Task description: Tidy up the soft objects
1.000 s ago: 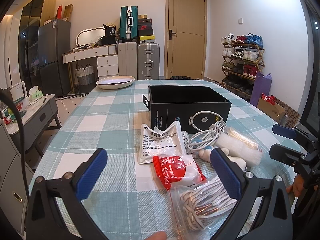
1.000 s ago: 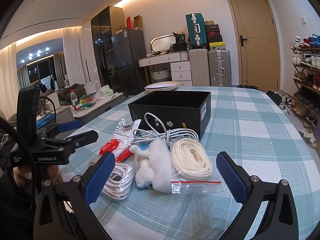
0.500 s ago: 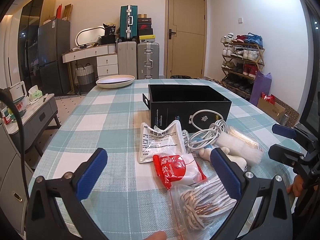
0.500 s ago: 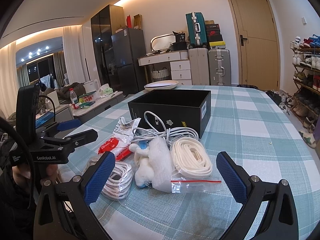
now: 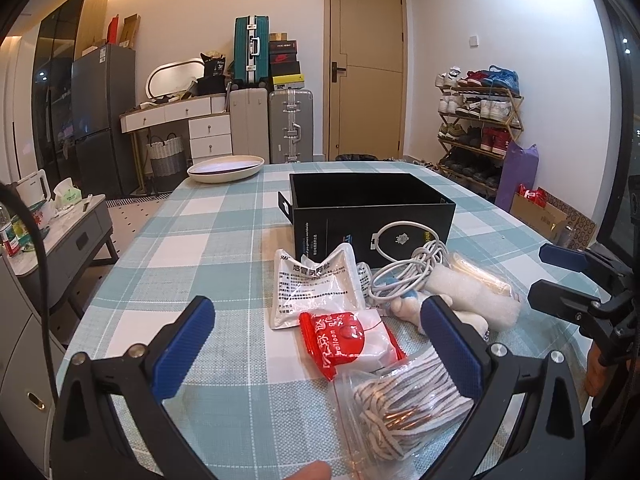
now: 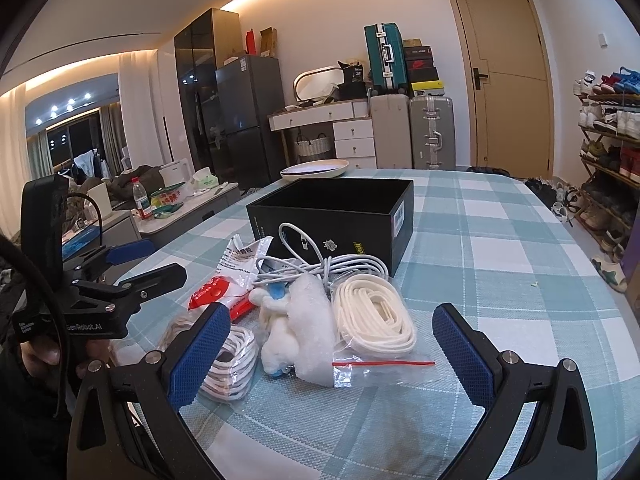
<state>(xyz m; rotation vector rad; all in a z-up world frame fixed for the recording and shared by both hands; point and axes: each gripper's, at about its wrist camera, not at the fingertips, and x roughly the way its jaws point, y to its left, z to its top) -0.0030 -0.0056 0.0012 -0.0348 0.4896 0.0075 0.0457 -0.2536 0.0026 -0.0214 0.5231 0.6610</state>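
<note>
Two grippers hang spread wide over the checked table (image 6: pixel 500 240), neither grasping anything. We take the black box (image 6: pixel 332 216) as our landmark: every soft item lies heaped on its near side, touching or just beside its front wall, and none is inside yet.

Our right gripper (image 6: pixel 328 344) has the bagged white cord (image 6: pixel 374 320) straight ahead between its open pads. That bag's long axis runs from us toward the box, zip end nearest us, so we judge this gripper better placed for it. The white stuffing (image 6: pixel 310 332) and the charger cable (image 6: pixel 320 268) lie just left of the bag, closer to the box.

Our left gripper (image 5: pixel 316 340) frames the red balloon packet (image 5: pixel 340 340), which lies slantwise, and beside its right pad the striped lace bag (image 5: pixel 404 404), farthest from the box. The printed sachet (image 5: pixel 316 284) almost touches the front wall.
</note>
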